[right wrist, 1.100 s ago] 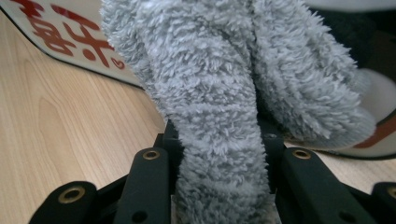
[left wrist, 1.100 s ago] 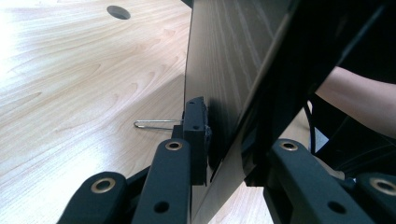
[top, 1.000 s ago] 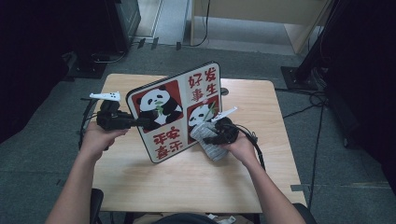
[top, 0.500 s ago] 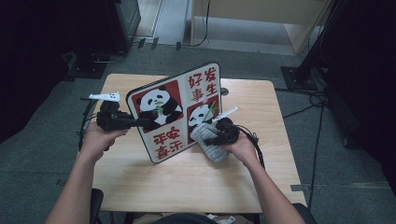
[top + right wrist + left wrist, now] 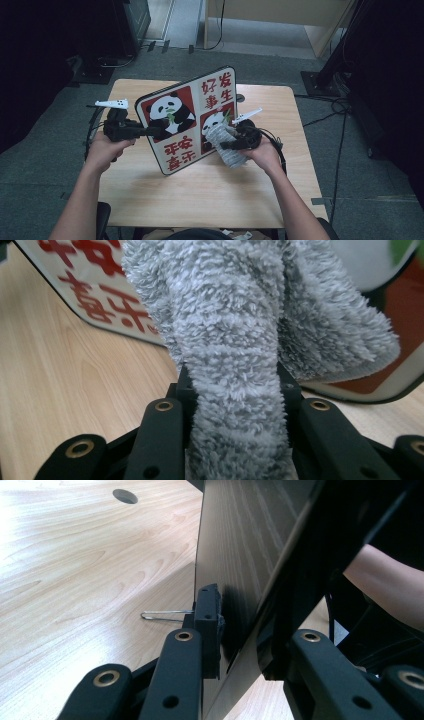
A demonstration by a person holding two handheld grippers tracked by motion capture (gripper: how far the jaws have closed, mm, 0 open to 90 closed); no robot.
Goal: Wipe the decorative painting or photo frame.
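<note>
A square board (image 5: 190, 115) printed with pandas and red characters stands tilted on the wooden table (image 5: 210, 200). My left gripper (image 5: 152, 132) is shut on its left edge. In the left gripper view the pads (image 5: 207, 615) pinch the board's dark back (image 5: 250, 540); the jaws have just eased open a little with the edge still between them. My right gripper (image 5: 225, 145) is shut on a grey fluffy cloth (image 5: 231, 157) and presses it against the board's lower right face. The cloth (image 5: 235, 365) bulges out between the right gripper (image 5: 235, 410) jaws in front of the board (image 5: 100, 295).
A thin wire stand (image 5: 165, 615) pokes out behind the board onto the tabletop. There is a round cable hole (image 5: 125, 496) near the table's far edge. A black cable (image 5: 275, 145) loops beside my right hand. Dark equipment stands around the table.
My right gripper has lifted slightly with the cloth along the board's face. The left gripper and the board have stayed where they were.
</note>
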